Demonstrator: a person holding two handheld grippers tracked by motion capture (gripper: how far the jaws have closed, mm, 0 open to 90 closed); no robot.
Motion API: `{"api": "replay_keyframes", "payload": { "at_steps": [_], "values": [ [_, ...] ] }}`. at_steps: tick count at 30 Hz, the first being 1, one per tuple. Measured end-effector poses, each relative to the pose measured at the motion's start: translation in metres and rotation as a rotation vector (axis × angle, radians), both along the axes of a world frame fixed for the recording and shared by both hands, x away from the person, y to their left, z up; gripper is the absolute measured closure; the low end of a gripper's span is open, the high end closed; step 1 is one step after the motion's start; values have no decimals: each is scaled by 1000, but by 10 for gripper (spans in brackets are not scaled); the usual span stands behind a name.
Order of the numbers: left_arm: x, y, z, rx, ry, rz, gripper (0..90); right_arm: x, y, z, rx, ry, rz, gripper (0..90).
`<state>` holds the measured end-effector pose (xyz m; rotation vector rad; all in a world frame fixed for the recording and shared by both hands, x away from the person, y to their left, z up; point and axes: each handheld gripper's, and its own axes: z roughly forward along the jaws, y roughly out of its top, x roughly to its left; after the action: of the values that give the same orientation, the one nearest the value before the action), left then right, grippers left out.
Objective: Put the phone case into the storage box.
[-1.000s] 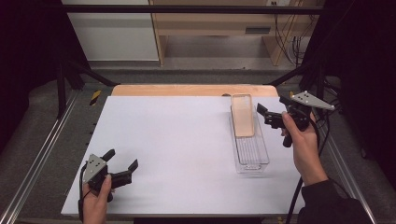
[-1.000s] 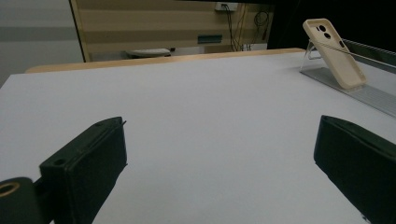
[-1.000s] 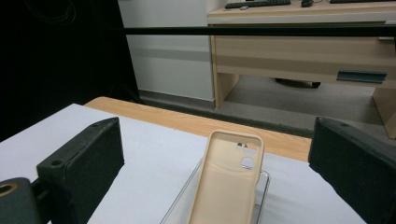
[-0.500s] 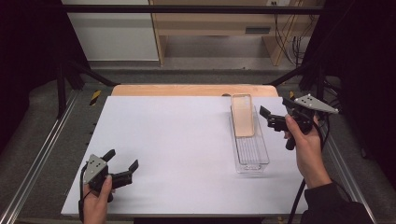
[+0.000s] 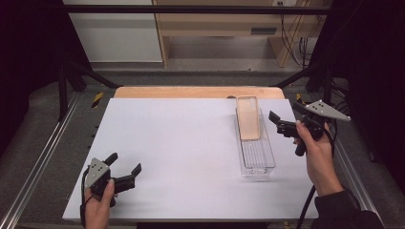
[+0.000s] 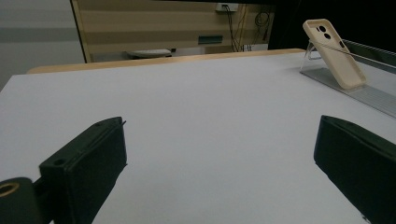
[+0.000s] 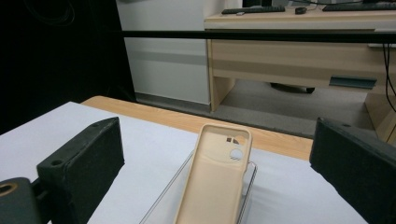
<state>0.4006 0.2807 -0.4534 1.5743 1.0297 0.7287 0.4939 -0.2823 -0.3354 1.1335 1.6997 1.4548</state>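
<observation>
One smooth beige phone case (image 5: 248,118) (rounded corners)

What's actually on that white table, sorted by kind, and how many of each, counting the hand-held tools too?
Beige phone case: 1
Clear plastic tray: 1
Hand-held grippers: 2, the left gripper and the right gripper, both with jaws apart
Total: 4

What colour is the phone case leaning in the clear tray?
The phone case is beige, a pale tan all over; it shows best in the right gripper view.
</observation>
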Motion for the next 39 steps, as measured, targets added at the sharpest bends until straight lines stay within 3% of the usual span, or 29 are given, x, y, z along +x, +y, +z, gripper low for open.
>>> {"api": "replay_keyframes", "payload": {
  "at_steps": [14,39],
  "values": [
    [-1,1,1,-7,-3,6,22,-10,-11,-10,-23,-75,-1,33],
    [-1,3,0,0,-15,-8,19,-42,-32,-33,-18,-84,16,33]
  ]
}}
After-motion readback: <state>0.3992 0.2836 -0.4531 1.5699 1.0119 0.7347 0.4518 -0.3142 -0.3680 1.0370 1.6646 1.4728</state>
